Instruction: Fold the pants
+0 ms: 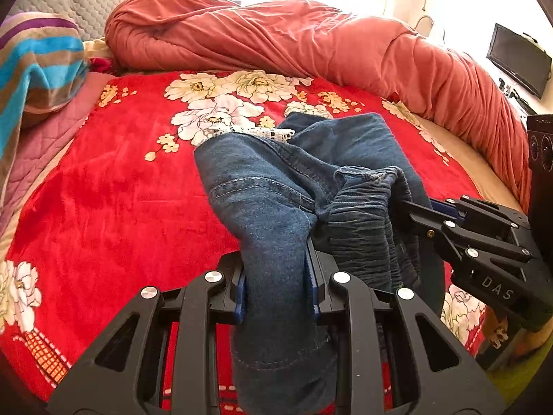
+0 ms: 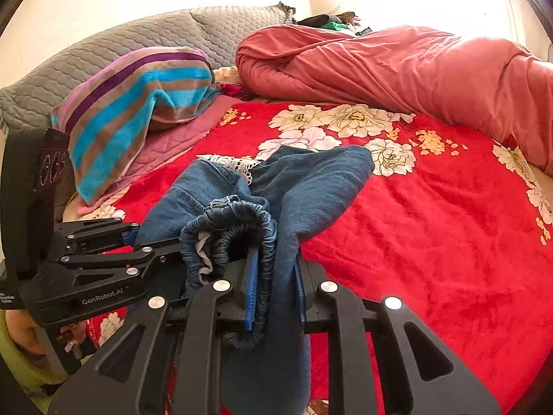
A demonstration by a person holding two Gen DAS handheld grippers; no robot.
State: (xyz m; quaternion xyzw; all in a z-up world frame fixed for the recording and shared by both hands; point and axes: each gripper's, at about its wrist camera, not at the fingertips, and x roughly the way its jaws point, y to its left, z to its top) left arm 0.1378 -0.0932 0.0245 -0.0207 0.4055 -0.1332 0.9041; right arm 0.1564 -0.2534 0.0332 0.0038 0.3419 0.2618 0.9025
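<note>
Blue denim pants (image 1: 273,186) with an elastic waistband and white lace trim lie bunched on the red floral blanket (image 1: 114,186). My left gripper (image 1: 276,287) is shut on a fold of the denim near the waist. My right gripper (image 2: 273,287) is shut on the gathered waistband and cloth beside it. The right gripper also shows in the left wrist view (image 1: 411,207), pinching the waistband from the right. The left gripper shows in the right wrist view (image 2: 134,238) at the left. The pants (image 2: 311,186) trail away over the blanket, their legs hidden in the bunch.
A rolled salmon-pink duvet (image 1: 311,41) lies along the far and right side of the bed. A striped towel (image 2: 138,103) covers a pillow at the left, with grey quilted pillows (image 2: 138,34) behind. A dark monitor (image 1: 518,58) stands at the far right.
</note>
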